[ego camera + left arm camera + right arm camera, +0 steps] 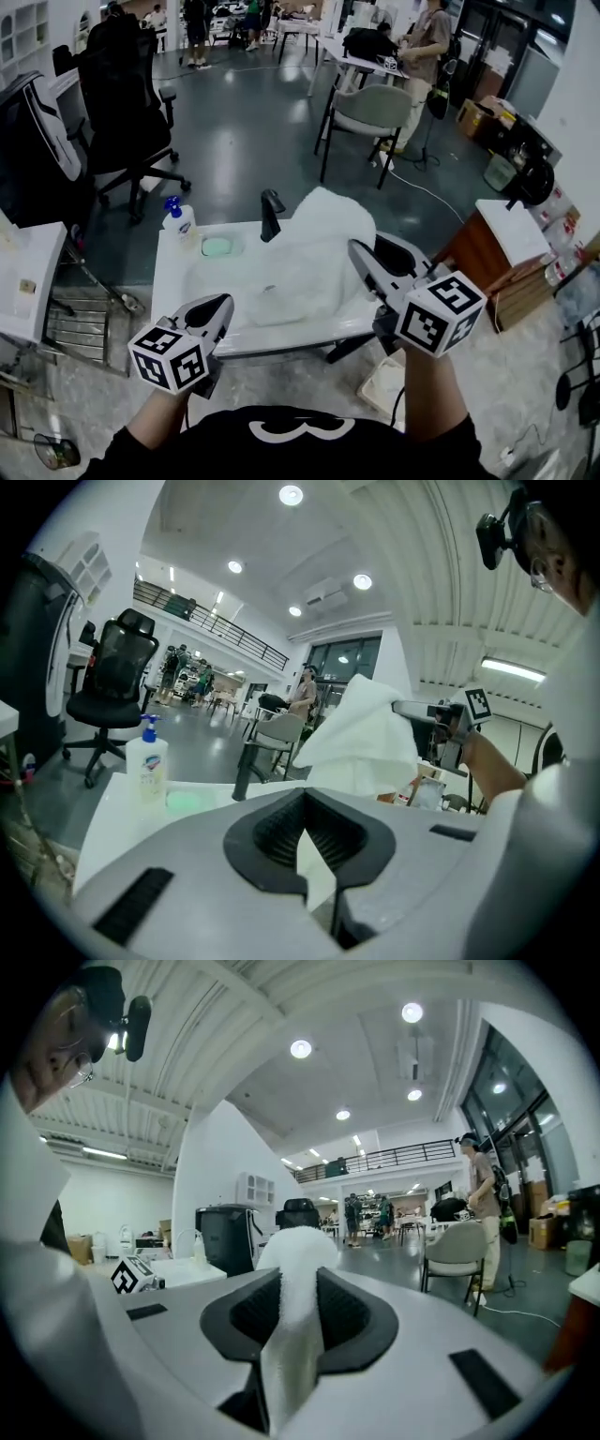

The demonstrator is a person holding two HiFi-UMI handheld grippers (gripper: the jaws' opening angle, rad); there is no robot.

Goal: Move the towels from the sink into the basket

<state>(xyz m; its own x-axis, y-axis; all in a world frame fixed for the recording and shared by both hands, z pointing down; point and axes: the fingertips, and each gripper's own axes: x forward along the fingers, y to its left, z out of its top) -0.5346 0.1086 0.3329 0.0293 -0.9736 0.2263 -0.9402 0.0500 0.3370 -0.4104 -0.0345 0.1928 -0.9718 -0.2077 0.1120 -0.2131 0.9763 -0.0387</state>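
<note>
Early stage: left gripper (pixel 221 306) and right gripper (pixel 360 253) are each clamped on the white towel (pixel 314 246), held up over the sink (pixel 187 281) at the counter's middle, with the drop into the basket not yet done.

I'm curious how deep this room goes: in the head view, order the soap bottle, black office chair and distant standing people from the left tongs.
1. White blue-capped soap pump bottle: on the counter, left.
2. Black office chair: farther back, left.
3. Standing people: room's far end.
</note>
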